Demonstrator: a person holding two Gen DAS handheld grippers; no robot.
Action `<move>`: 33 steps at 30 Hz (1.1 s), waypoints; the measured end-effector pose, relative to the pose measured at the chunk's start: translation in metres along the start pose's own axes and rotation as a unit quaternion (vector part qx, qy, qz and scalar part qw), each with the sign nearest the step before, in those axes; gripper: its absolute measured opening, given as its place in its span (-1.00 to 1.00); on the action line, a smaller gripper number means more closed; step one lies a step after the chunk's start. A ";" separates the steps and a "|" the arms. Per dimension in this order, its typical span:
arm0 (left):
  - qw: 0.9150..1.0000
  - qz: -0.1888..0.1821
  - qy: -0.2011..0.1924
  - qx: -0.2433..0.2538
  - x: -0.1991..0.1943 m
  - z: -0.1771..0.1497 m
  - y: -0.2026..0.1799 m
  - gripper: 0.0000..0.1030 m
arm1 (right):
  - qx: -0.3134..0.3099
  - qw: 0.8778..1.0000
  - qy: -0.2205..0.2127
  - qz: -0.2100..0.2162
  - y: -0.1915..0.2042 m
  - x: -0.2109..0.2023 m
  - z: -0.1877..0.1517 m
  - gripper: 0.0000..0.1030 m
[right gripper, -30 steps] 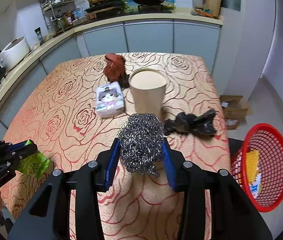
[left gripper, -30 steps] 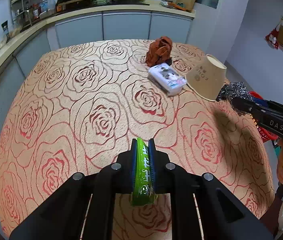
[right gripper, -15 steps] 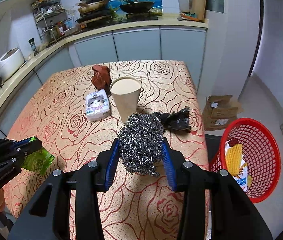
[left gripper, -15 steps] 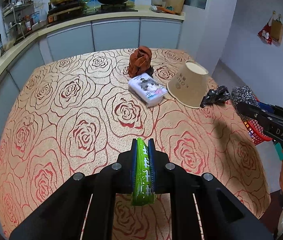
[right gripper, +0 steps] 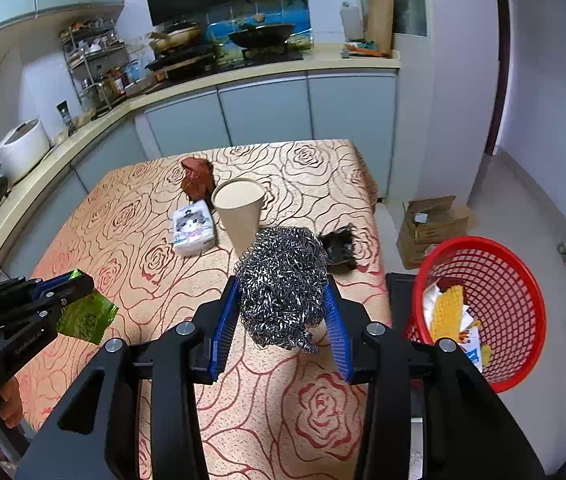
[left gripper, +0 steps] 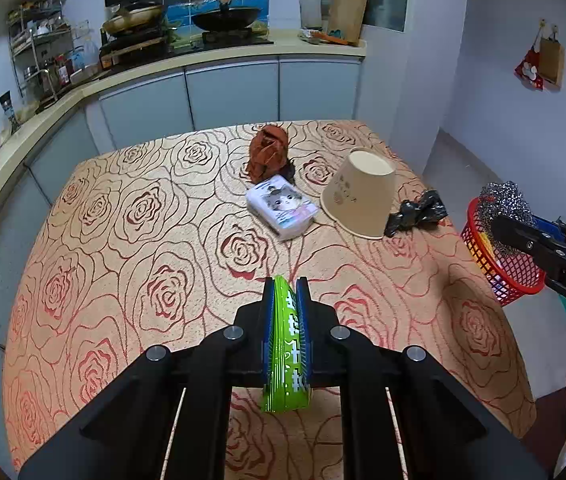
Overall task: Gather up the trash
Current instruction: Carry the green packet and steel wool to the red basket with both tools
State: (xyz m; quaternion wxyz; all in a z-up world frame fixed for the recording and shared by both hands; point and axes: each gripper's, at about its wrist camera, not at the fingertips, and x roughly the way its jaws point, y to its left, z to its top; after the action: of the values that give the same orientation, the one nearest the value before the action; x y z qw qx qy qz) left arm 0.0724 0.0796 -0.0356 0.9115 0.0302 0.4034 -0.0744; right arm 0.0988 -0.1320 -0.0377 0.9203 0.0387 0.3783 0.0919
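Observation:
My left gripper is shut on a flat green wrapper, held above the near part of the rose-patterned table; from the right wrist view the same green wrapper hangs at the far left. My right gripper is shut on a steel wool scrubber, which also shows at the right edge as the scrubber. A red mesh basket stands on the floor right of the table with yellow and white scraps inside. On the table lie a brown crumpled rag, a tissue pack, an upturned paper cup and a black crumpled bag.
Kitchen counter with stove, pans and a rack runs behind and left of the table. A cardboard box sits on the floor beyond the basket. A hand holds the left gripper's handle.
Both grippers have pulled back and risen from the table, each keeping its grip. The table objects look farther away and the red basket shows more fully.

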 end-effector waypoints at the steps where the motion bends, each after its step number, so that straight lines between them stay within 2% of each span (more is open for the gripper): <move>1: 1.000 -0.001 -0.001 0.001 -0.001 0.001 -0.002 -0.81 | 0.003 1.000 -0.002 -0.002 -0.003 -0.003 0.000 -0.22; 17: 0.997 -0.043 -0.031 0.047 -0.006 0.032 -0.067 -0.81 | 0.057 0.996 -0.033 -0.059 -0.066 -0.041 -0.002 -0.22; 23: 0.994 -0.074 -0.036 0.071 0.000 0.047 -0.106 -0.81 | 0.078 0.992 -0.041 -0.086 -0.093 -0.053 -0.004 -0.22; 33: 0.984 -0.140 -0.033 0.110 0.025 0.076 -0.183 -0.81 | 0.114 0.984 -0.038 -0.130 -0.140 -0.057 -0.009 -0.22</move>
State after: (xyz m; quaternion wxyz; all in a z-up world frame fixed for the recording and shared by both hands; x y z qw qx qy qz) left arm 0.1156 -0.1121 -0.0018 0.8963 0.0707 0.3625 -0.2455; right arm 0.0726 -0.2807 -0.0249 0.9276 0.0966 0.3531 -0.0740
